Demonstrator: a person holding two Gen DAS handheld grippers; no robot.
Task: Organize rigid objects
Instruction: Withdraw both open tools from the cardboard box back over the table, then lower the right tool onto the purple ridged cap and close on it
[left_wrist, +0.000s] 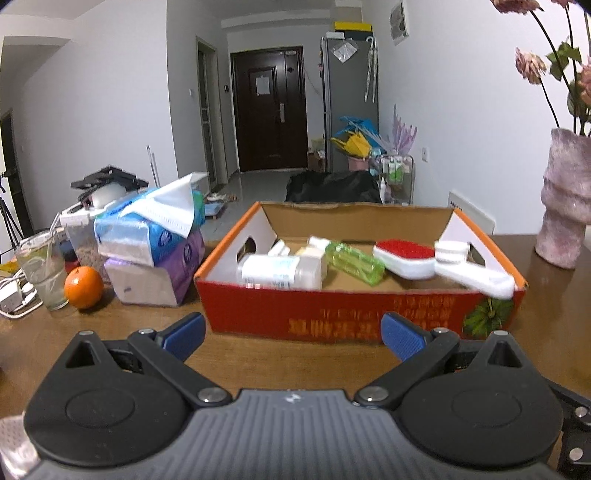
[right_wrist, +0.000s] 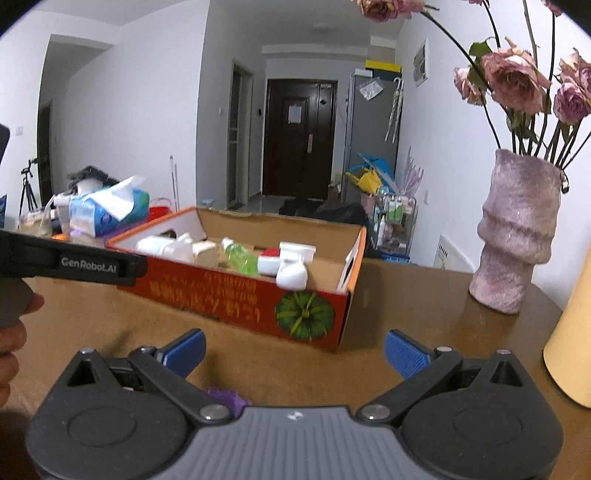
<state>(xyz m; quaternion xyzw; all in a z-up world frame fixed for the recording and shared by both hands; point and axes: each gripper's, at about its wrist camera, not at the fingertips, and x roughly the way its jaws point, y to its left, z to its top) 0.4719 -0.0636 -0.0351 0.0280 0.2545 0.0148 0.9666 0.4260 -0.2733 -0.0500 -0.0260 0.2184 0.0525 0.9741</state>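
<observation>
A red cardboard box (left_wrist: 332, 314) (right_wrist: 229, 299) stands on the brown table. Inside lie a white pill bottle (left_wrist: 280, 271), a green bottle (left_wrist: 354, 260) (right_wrist: 242, 258), a red-topped white case (left_wrist: 404, 258) and a white bottle (left_wrist: 469, 271) (right_wrist: 293, 269) leaning on the front wall. My left gripper (left_wrist: 293, 334) hangs open in front of the box, with nothing between its blue pads. Farther right, by the box's near corner, my right gripper (right_wrist: 295, 349) is open and holds nothing too. The left gripper's body (right_wrist: 74, 262) and a hand (right_wrist: 11, 332) show at the right wrist view's left edge.
Stacked tissue packs (left_wrist: 151, 243), an orange (left_wrist: 84, 287), a glass with a straw (left_wrist: 44, 273) and cables sit left of the box. A pink vase (left_wrist: 565, 206) (right_wrist: 515, 232) with dried roses stands at the right. A yellow object (right_wrist: 570, 332) is at the far right. A purple scrap (right_wrist: 225, 398) lies under my right gripper.
</observation>
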